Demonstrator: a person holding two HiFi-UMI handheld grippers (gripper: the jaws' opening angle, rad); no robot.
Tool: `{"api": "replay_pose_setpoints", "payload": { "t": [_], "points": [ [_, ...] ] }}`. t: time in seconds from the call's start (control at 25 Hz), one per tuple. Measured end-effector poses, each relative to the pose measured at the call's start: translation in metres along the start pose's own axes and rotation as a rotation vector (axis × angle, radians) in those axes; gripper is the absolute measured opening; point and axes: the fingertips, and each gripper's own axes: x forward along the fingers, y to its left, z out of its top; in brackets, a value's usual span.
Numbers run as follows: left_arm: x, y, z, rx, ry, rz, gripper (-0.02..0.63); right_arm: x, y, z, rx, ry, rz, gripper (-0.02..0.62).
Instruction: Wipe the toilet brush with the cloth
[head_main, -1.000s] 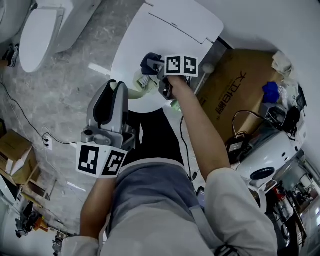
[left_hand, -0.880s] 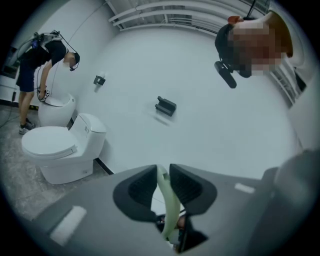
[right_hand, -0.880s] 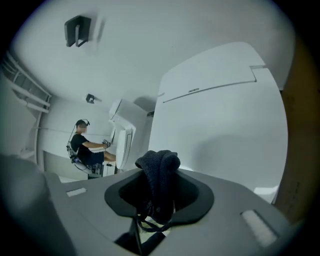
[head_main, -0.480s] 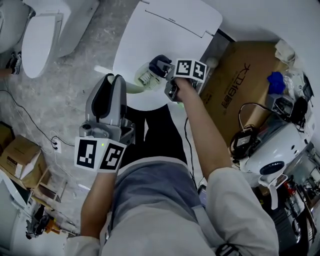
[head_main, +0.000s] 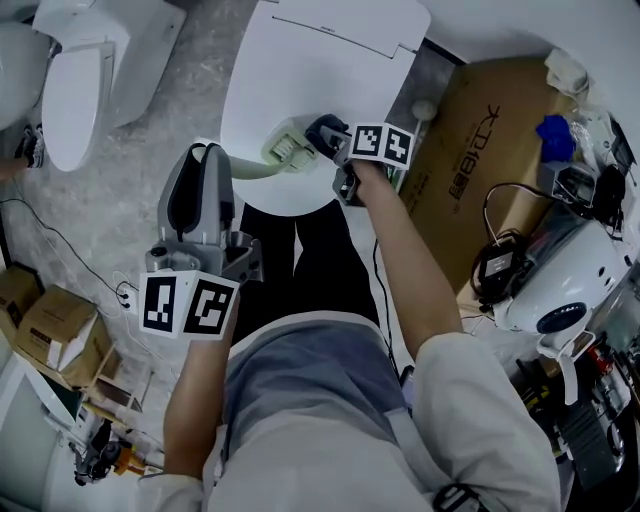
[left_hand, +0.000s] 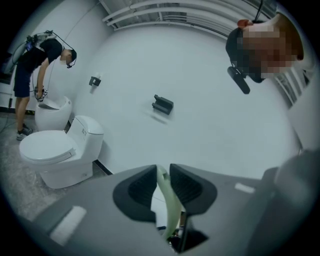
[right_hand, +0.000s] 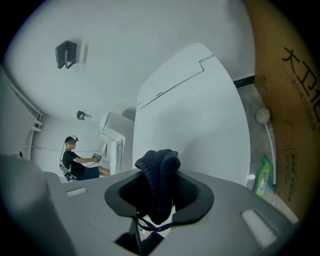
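A pale green toilet brush has its head (head_main: 288, 150) over the closed white toilet lid (head_main: 330, 70). Its curved handle (head_main: 250, 168) runs back to my left gripper (head_main: 214, 156), which is shut on it. In the left gripper view the handle (left_hand: 163, 186) is pinched between the jaws of the left gripper (left_hand: 161, 182). My right gripper (head_main: 328, 138) is shut on a dark blue cloth (head_main: 322, 128). The cloth sits right against the brush head's right side. In the right gripper view the bunched cloth (right_hand: 159, 175) fills the jaws of the right gripper (right_hand: 159, 189).
A large cardboard box (head_main: 490, 150) stands right of the toilet, with a green bottle (right_hand: 261, 176) and a white-handled tool (right_hand: 265, 130) beside it. A second toilet (head_main: 80, 70) is at the left. A white machine (head_main: 560, 290) and cables lie at the right. Another person (left_hand: 35, 65) bends over a far toilet.
The right gripper with the cloth has shifted from above the brush head to its right side. The left gripper still holds the handle, and the view has drifted a little.
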Motion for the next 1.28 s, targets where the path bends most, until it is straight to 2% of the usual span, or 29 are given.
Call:
{"api": "replay_pose_setpoints", "payload": {
  "t": [0.24, 0.4, 0.68, 0.88, 0.96, 1.16, 1.28],
  "points": [
    [-0.003, 0.001, -0.001, 0.0, -0.004, 0.007, 0.0, -0.005, -0.02, -0.011, -0.004, -0.019, -0.042, 0.123],
    [-0.004, 0.0, -0.002, 0.004, -0.007, 0.011, 0.0, -0.008, -0.034, -0.019, -0.051, -0.01, -0.091, 0.121],
    [-0.006, -0.001, -0.003, -0.007, -0.033, 0.009, 0.0, -0.008, -0.044, -0.036, -0.244, 0.01, -0.156, 0.121],
    [-0.006, -0.001, -0.002, 0.01, -0.049, 0.02, 0.0, 0.001, -0.045, -0.07, -0.398, 0.091, -0.162, 0.118],
    [-0.005, -0.001, -0.003, 0.007, -0.05, 0.024, 0.0, 0.005, -0.042, -0.081, -0.378, 0.057, -0.15, 0.118],
    [-0.004, -0.004, -0.004, 0.01, -0.043, 0.014, 0.0, 0.006, -0.044, -0.089, -0.124, -0.131, -0.118, 0.114],
    [-0.004, -0.003, -0.004, 0.01, -0.044, 0.012, 0.0, 0.008, -0.042, -0.094, -0.081, -0.183, -0.127, 0.114]
  ]
}}
